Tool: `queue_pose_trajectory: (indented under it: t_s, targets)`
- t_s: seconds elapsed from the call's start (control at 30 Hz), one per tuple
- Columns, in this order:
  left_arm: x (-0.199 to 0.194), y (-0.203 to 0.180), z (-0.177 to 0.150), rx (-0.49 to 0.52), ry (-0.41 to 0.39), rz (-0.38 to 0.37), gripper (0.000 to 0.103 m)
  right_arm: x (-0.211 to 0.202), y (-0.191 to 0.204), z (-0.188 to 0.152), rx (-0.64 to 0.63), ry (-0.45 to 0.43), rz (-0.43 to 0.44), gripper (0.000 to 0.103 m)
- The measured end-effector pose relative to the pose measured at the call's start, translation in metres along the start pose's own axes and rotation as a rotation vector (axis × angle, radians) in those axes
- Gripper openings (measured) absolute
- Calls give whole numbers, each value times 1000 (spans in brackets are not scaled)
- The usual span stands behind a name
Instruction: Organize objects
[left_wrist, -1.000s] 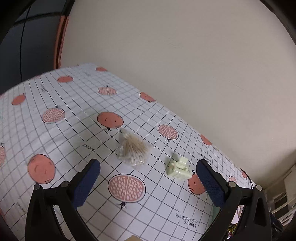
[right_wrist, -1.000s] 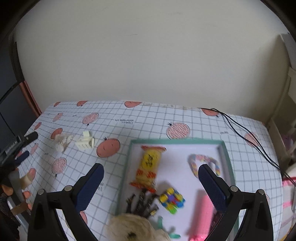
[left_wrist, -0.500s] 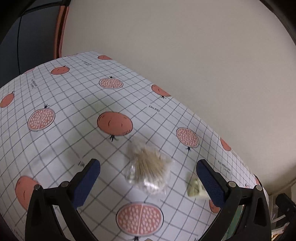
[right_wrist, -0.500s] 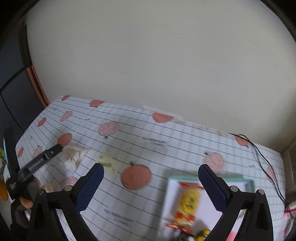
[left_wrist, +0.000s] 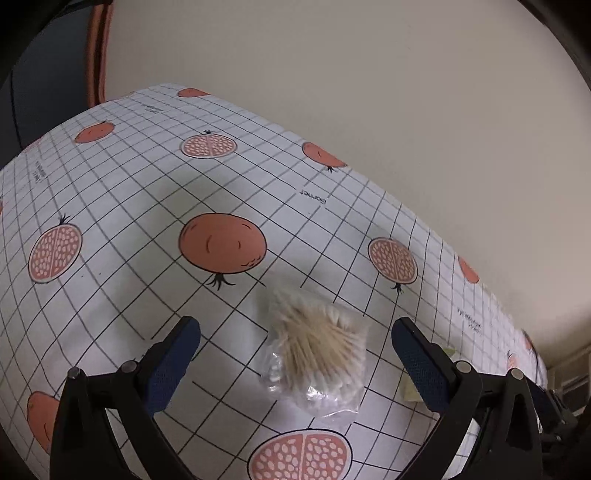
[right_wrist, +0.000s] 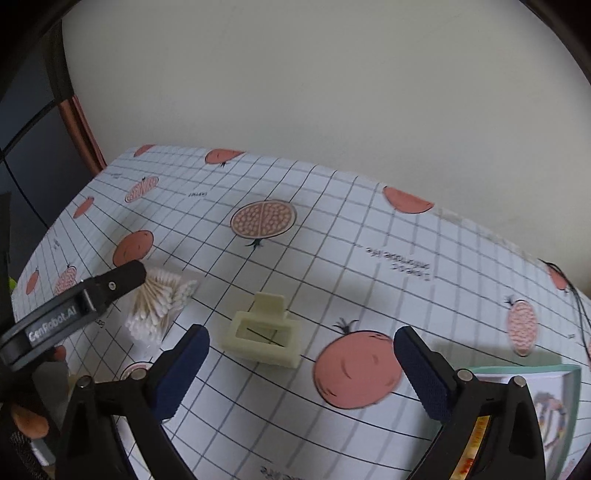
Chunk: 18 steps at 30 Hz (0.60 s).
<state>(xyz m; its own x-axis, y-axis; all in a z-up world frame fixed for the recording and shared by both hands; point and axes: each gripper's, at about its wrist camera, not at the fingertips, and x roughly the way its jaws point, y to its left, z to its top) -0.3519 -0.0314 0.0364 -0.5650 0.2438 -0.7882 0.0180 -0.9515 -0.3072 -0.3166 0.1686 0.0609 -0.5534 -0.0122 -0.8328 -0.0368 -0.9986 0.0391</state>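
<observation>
Desk (right_wrist: 369, 266) under pomegranate-print cloth; tray (right_wrist: 569, 398) at right edge already holds items.

Left tongs (left_wrist: 295, 354) spread, straddling cotton swab bag (left_wrist: 317, 350) lying flat on desk.

Right tongs (right_wrist: 301, 365) spread, aimed at cream hair claw clip (right_wrist: 264, 330), also on desk, beside bag.

Step judged: reach before pickup. Next: lower, pinch each, carry to tray; bag film slippery.

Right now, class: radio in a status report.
Both grippers open: left gripper over cotton swabs, right gripper over hair clip. Nothing held. Path clear.
</observation>
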Motion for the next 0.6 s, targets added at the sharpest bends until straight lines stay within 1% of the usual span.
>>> queue_pose_trajectory:
  t_s: [0.17, 0.2, 0.23, 0.27, 0.3, 0.33, 0.37, 0.4, 0.47, 0.6]
  targets:
    - [9, -7, -4, 24, 15, 8, 102, 18, 9, -2, -6, 20, 2, 93]
    - [11, -9, -5, 31, 25, 5, 97, 20, 10, -2, -5, 24, 3, 92]
    - [12, -10, -5, 34, 28, 8, 93, 22, 10, -2, -5, 26, 2, 88]
    - [14, -12, -5, 37, 32, 14, 88, 22, 10, -2, -5, 27, 0, 84]
    - [16, -13, -6, 41, 42, 18, 84, 24, 12, -3, -6, 29, -1, 83]
    - [18, -14, -7, 45, 52, 21, 82, 25, 12, -3, -6, 34, 0, 80]
    - [19, -15, -7, 50, 56, 21, 78, 27, 13, -3, -5, 38, 3, 75]
    - [20, -17, -9, 57, 61, 20, 70, 27, 14, -4, -6, 41, 6, 72]
    - [22, -19, -10, 62, 71, 11, 63, 29, 14, -5, -3, 47, 9, 54]
    - [20, -25, -12, 83, 76, 20, 57, 27, 16, -7, -7, 55, 20, 54]
